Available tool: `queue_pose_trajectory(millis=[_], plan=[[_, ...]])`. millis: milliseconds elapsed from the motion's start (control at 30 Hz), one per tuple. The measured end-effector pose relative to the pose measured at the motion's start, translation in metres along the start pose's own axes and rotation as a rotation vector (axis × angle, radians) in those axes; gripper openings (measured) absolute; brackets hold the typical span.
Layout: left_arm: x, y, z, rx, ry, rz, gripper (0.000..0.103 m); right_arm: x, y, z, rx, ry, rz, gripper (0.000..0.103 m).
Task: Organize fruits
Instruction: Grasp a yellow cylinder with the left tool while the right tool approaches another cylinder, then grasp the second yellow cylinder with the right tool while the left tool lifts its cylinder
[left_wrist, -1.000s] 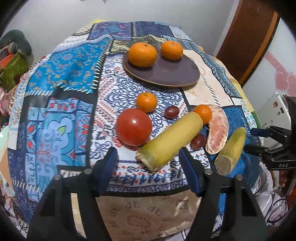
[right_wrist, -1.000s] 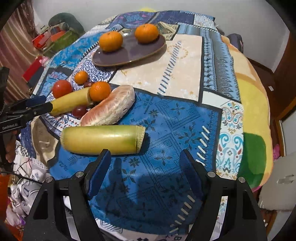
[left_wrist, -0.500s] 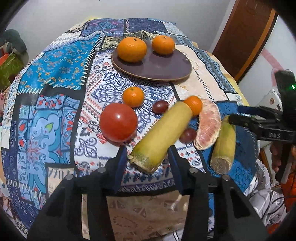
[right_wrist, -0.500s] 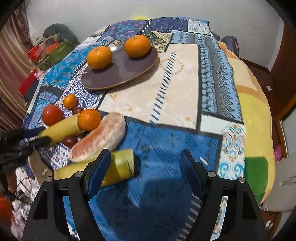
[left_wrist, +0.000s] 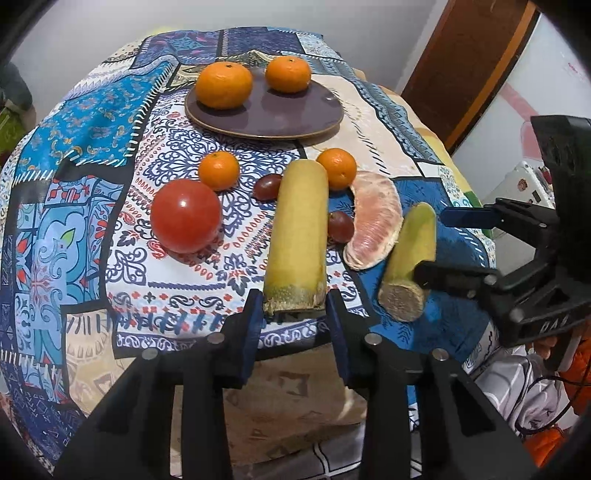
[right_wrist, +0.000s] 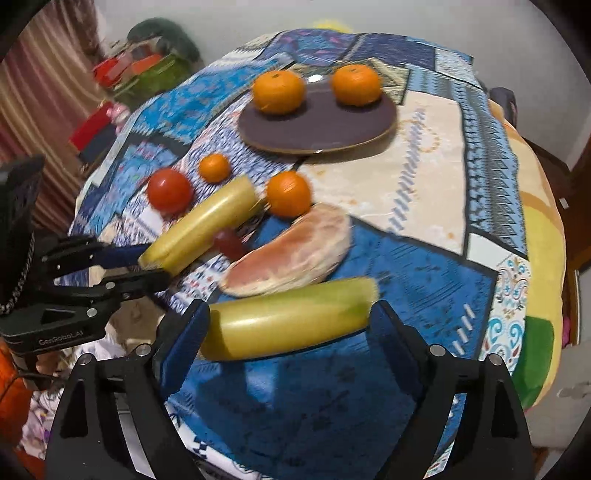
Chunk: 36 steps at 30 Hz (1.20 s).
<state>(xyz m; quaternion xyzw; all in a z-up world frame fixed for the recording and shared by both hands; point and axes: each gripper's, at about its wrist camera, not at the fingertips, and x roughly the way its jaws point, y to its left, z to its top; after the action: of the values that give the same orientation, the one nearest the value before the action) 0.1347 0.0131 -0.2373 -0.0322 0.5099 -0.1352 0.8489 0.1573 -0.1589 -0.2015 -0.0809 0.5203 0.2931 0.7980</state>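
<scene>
A yellow cane stalk (left_wrist: 299, 236) lies on the patterned cloth, and my left gripper (left_wrist: 293, 306) is closing on its cut near end, pads against both sides. A greener cane piece (right_wrist: 291, 317) lies crosswise between the fingers of my right gripper (right_wrist: 291, 310). Those jaws are opening and do not press on it. A purple plate (left_wrist: 266, 114) at the back carries two mandarins (left_wrist: 221, 85). Two smaller mandarins (left_wrist: 218, 170), a tomato (left_wrist: 186, 216), two dark grapes (left_wrist: 267, 186) and a pomelo segment (left_wrist: 376, 221) lie around the stalks.
The table's near edge runs just under both grippers, with the cloth (left_wrist: 92, 122) hanging over it. A brown door (left_wrist: 461, 66) stands behind on the right. Red and green clutter (right_wrist: 140, 70) sits beyond the table's left side.
My left gripper's jaws narrowed onto the yellow stalk's near end. My right gripper swung over the greener piece, which now lies between its fingers, and its jaws spread wider.
</scene>
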Motion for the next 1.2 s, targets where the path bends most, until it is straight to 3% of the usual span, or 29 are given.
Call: queue_pose_trajectory(millis=[133,400,500,600,833,1000,1200], plan=[[-0.003,0.002,0.001,-0.004,0.001,0.006,0.035,0.006,0.002,0.0,0.032,0.009,0.012,0.096],[-0.01,0.006,0.006,-0.001,-0.014,0.039,0.038,0.014,0.011,-0.006,-0.028,0.033,-0.027,0.096],[-0.007,0.002,0.012,0.019,-0.014,0.055,0.039,0.012,-0.002,-0.007,-0.009,0.042,-0.008,0.095],[-0.006,-0.003,0.019,0.034,-0.027,0.063,0.047,0.008,-0.017,-0.009,-0.007,0.037,-0.041,0.089],[0.015,-0.008,0.038,0.048,-0.023,0.085,0.047,-0.002,-0.064,-0.015,0.078,0.034,-0.091,0.076],[0.025,-0.004,0.044,0.025,-0.014,0.075,0.046,-0.019,-0.081,-0.017,0.148,-0.007,-0.037,0.076],[0.031,-0.005,0.048,0.021,-0.018,0.073,0.041,-0.019,-0.098,-0.013,0.25,-0.039,-0.044,0.076]])
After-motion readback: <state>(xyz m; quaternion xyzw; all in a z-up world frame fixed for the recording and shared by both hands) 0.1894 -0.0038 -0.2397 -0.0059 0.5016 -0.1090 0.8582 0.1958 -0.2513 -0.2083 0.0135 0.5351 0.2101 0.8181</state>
